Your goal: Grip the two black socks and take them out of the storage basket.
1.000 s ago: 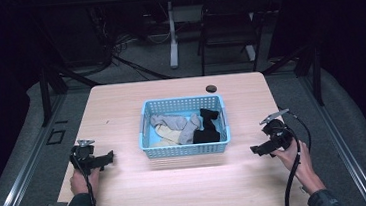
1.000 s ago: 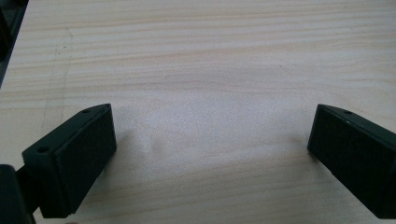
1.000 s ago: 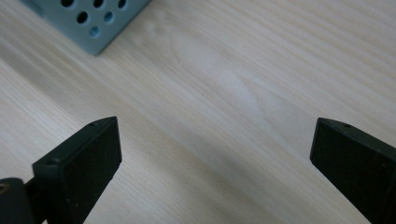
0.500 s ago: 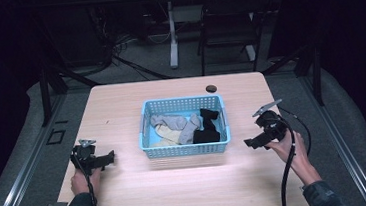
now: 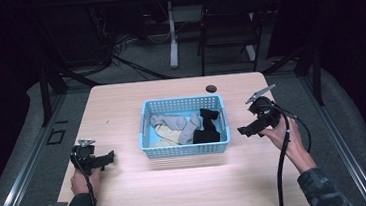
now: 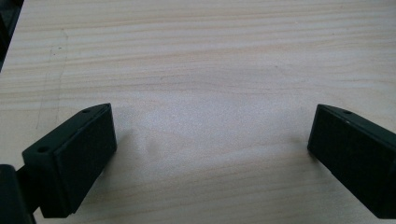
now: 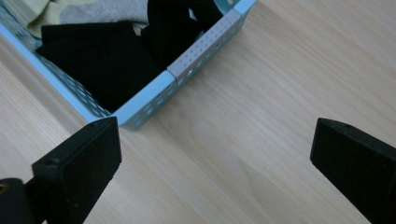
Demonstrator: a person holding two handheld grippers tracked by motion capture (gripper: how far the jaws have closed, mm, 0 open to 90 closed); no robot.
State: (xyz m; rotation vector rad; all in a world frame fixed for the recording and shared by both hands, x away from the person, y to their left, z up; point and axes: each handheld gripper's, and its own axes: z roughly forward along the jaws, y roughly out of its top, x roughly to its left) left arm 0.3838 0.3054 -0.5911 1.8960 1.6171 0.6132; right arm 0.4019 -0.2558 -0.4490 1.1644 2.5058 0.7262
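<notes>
Now the right tongs (image 5: 246,129) have moved inward and sit just beside the blue basket (image 5: 185,150), jaws spread wide, nothing gripped; the left tongs (image 5: 106,157) remain near the table (image 5: 179,193) edge, jaws spread; the socks (image 5: 185,128) lie unchanged inside the basket.

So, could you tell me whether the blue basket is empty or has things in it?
It has things in it. The blue basket holds a loose heap of socks: grey, pale yellow and black, filling most of its floor.
</notes>
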